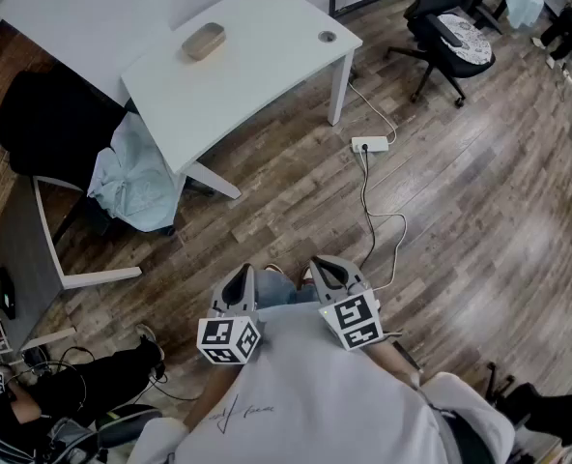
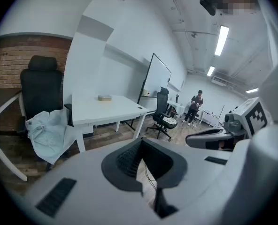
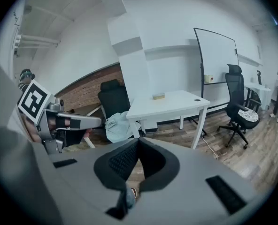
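Head view only: we see both grippers at once, held close against a white-shirted torso. The left gripper (image 1: 244,271) and right gripper (image 1: 321,262) sit side by side, each with its marker cube. This view also gives the white plastic power strip (image 1: 369,144) and its looping cable on the brown plank floor (image 1: 479,191), at about 1 o'clock from the right gripper.

Gripper views only: we note a whiteboard on a stand (image 3: 216,55), a red brick wall section (image 2: 7,60) and a person standing far off (image 2: 195,107).

Jaws: in each gripper view the ribbed dark pads meet at the tips. Both grippers are closed, with nothing between them.

The beige rounded oblong block (image 1: 204,41) lies flat on the white rectangular desk (image 1: 267,75), near its far edge. From the grippers it is at roughly 11 o'clock and well apart from both. Both gripper views face it across open floor.

Around it: a crumpled pale blue cloth (image 1: 136,182) is draped over a black padded chair with a white frame (image 1: 54,124) at the desk's 8 o'clock. A black mesh swivel chair (image 1: 450,27) on castors stands at the desk's 3 o'clock.
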Demonstrator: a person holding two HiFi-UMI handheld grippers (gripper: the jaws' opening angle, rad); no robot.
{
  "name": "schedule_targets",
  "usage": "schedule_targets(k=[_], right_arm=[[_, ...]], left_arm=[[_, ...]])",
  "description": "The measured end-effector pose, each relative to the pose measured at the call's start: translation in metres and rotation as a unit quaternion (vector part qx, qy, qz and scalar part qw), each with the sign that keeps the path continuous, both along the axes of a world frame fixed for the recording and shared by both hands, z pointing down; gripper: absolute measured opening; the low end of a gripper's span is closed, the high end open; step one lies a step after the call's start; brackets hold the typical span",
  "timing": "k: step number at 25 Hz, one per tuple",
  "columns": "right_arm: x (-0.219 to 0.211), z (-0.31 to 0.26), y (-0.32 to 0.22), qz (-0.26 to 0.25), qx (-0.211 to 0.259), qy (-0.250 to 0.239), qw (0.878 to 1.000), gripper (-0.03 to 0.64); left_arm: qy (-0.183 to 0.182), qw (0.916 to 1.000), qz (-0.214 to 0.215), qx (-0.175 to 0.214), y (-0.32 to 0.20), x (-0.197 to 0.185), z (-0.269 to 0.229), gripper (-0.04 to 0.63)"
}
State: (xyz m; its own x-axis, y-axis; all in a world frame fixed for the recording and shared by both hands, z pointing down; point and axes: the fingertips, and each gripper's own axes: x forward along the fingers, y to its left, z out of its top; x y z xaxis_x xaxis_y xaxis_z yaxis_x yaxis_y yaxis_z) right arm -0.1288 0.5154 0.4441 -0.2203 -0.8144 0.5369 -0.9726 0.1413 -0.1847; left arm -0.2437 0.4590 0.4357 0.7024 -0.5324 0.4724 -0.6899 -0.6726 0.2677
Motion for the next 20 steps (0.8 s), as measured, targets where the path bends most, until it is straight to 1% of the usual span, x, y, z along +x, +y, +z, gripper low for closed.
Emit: schedule_targets(k=[4,7,13,16,20], right_arm=[[0.013,-0.001,-0.003,0.02,0.01,-0.009,1.0,0.005],[0.024,-0.001,-0.008,0.032,0.017,-0.01,0.999,0.005],[0.04,0.001,-0.016,0.048,0.02,-0.022,0.998,0.006],[0.049,0.002,-0.018,0.06,0.025,-0.03,0.997,0.006],[0.067,0.003,-0.022,0.076,0.027,-0.052,0.995,0.006]], left_arm=[[-0.003,0.9999,-0.005,0.012,-0.006,0.002,-0.004,0.008],[0.002,0.9997,-0.014,0.02,-0.014,0.004,-0.007,0.008],[0.005,0.9995,-0.015,0.027,-0.024,0.013,-0.008,0.008],[0.007,0.9997,-0.014,0.02,-0.028,0.017,-0.002,0.008],[0.017,0.9993,-0.03,0.012,-0.041,0.023,0.001,0.008]])
